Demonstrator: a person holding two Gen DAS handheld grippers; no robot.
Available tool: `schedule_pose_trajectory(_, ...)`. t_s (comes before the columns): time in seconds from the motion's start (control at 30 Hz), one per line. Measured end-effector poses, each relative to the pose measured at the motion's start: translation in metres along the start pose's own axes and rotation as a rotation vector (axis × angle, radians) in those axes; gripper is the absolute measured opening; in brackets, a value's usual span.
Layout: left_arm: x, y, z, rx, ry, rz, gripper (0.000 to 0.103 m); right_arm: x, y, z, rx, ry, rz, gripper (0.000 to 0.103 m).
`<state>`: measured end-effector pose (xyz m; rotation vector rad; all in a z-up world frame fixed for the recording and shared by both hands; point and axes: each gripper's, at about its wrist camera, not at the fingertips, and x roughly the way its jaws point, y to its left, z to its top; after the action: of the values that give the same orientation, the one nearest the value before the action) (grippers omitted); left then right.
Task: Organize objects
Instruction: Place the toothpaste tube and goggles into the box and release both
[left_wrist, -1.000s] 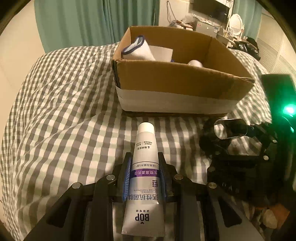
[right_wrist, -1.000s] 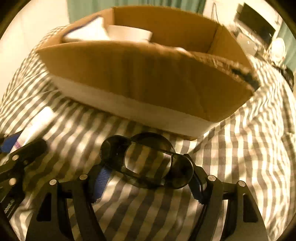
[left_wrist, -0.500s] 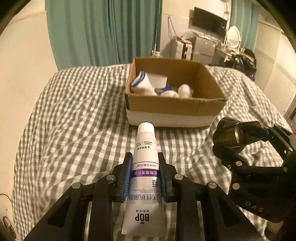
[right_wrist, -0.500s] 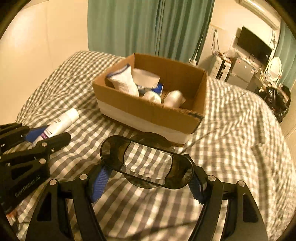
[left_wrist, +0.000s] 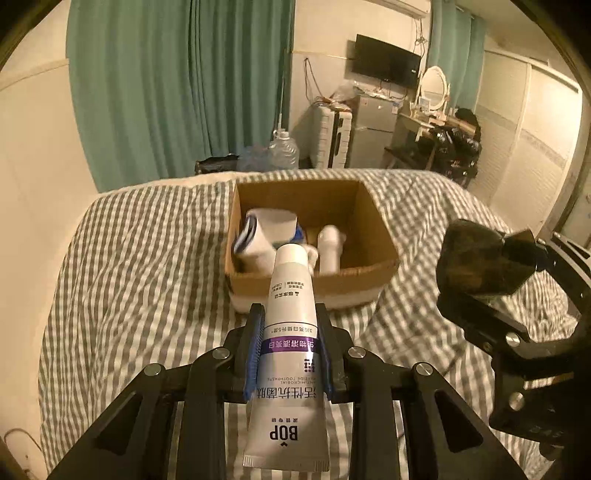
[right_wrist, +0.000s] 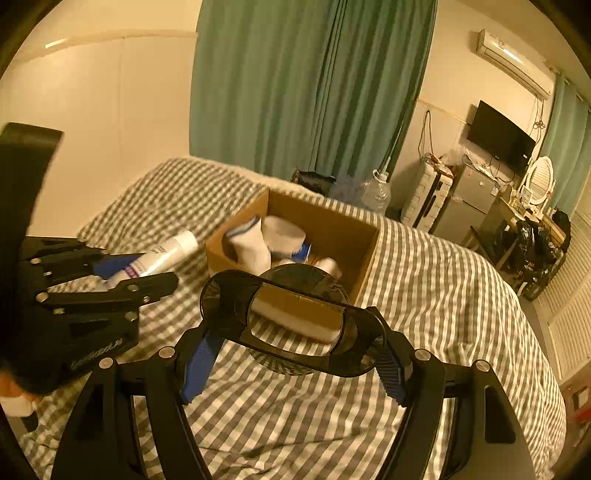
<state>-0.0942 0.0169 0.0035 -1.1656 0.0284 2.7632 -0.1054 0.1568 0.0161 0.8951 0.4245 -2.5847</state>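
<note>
Both grippers have risen since the earlier frames, when they sat low by the box's near wall; now they look down into the box from above the bed.

The left gripper (left_wrist: 290, 354) has its jaws clenched on a toothpaste tube (left_wrist: 290, 332), blue pads pressing its sides at the purple band. The tube lies along the fingers, white cap forward and crimped end toward the camera, held in the air with its cap in line with the box's near wall. In the right view the same tube (right_wrist: 162, 258) pokes out toward the box's left corner.

The right gripper (right_wrist: 295, 354) has its jaws grasping a dark clear container (right_wrist: 295, 325), which spans the gap between the fingers and hangs above the bedding just short of the box. In the left view it shows as a dark shape (left_wrist: 476, 258) to the right.

Beyond them, the cardboard box (left_wrist: 343, 284) sits open on the checked bed (left_wrist: 140, 280). Inside are a white sock with a blue band (right_wrist: 247, 247) at the left and a white bottle (left_wrist: 328, 247) to the right; other white items between them are hard to make out.

Behind the bed hang teal curtains (left_wrist: 177, 85).
</note>
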Motion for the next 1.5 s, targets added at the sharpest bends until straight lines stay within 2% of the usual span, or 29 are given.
schedule_pose_trajectory(0.13,0.009,0.001,0.026,0.021,-0.017,0.005,0.027,0.008,-0.017,0.024,0.019,-0.008,0.027,0.073)
schedule_pose_trajectory(0.27,0.032,0.008,0.058,0.031,-0.027,0.004,0.026,0.035,-0.033,0.051,0.040,0.000,0.044,0.073)
schedule_pose_trajectory(0.6,0.109,0.029,0.110,0.074,-0.027,-0.007,0.026,0.132,-0.062,0.098,0.035,0.056,0.029,0.073)
schedule_pose_trajectory(0.67,0.124,0.028,0.111,0.087,-0.026,-0.004,0.026,0.155,-0.067,0.099,0.046,0.073,0.034,0.073)
schedule_pose_trajectory(0.93,0.191,0.026,0.101,0.080,0.047,-0.083,0.026,0.236,-0.082,0.081,0.074,0.161,0.057,0.074)
schedule_pose_trajectory(1.17,0.216,0.019,0.089,0.089,0.080,-0.134,0.027,0.257,-0.093,0.067,0.119,0.174,0.086,0.074)
schedule_pose_trajectory(1.3,0.216,0.018,0.087,0.076,0.068,-0.112,0.028,0.253,-0.096,0.065,0.147,0.175,0.087,0.074)
schedule_pose_trajectory(1.33,0.215,0.018,0.087,0.071,0.069,-0.112,0.029,0.248,-0.096,0.065,0.149,0.170,0.075,0.074)
schedule_pose_trajectory(1.4,0.209,0.018,0.087,0.059,0.068,-0.117,0.038,0.238,-0.096,0.066,0.151,0.158,0.063,0.074)
schedule_pose_trajectory(1.47,0.200,0.018,0.088,0.054,0.056,-0.104,0.057,0.228,-0.098,0.070,0.153,0.149,0.053,0.080)
schedule_pose_trajectory(1.5,0.193,0.019,0.089,0.054,0.050,-0.103,0.059,0.223,-0.098,0.073,0.154,0.143,0.049,0.080)
